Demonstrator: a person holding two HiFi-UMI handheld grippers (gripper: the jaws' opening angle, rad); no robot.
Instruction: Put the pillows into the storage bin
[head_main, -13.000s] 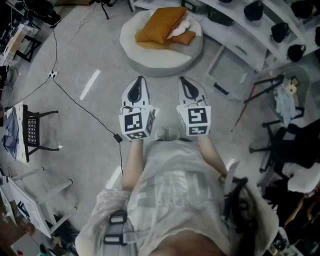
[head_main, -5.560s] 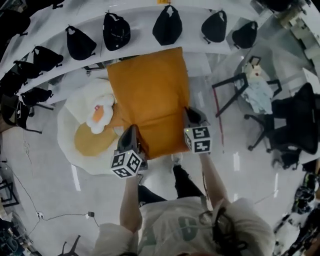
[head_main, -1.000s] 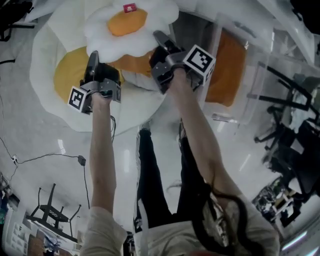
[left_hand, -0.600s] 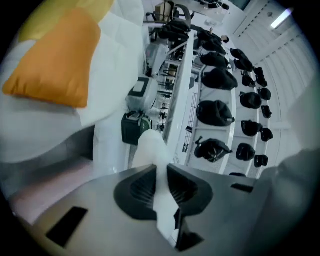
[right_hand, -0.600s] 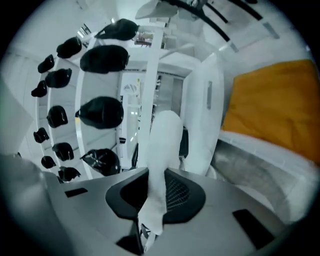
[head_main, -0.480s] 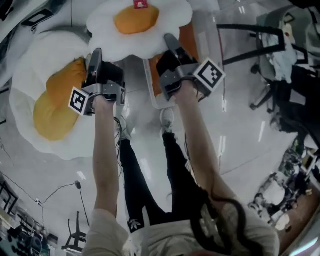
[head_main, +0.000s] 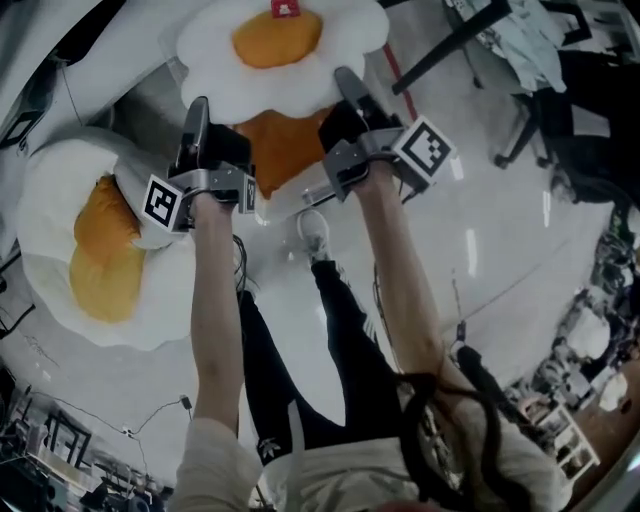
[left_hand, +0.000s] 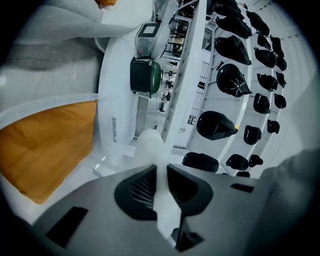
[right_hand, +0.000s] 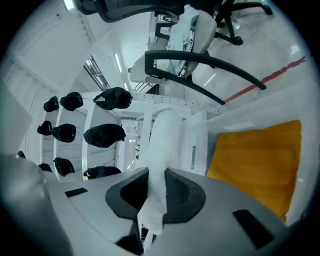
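Two grippers share one pillow: the left gripper (head_main: 196, 108) and the right gripper (head_main: 347, 80) each have their jaws drawn narrow on the white rim of a fried-egg pillow (head_main: 280, 45). Both gripper views show the cloth pinched flat between the pads. Three soft things show in all: the held pillow, one orange pillow (head_main: 272, 150) lying in the clear storage bin (right_hand: 200, 137) beneath it, and one large egg-shaped cushion (head_main: 90, 250) on the floor to the left. The bin's near edge lies just ahead of the person's shoe (head_main: 313, 233). Bare floor (head_main: 500, 250) opens to the right, and a dark chair (head_main: 585, 90) stands well apart at the upper right.
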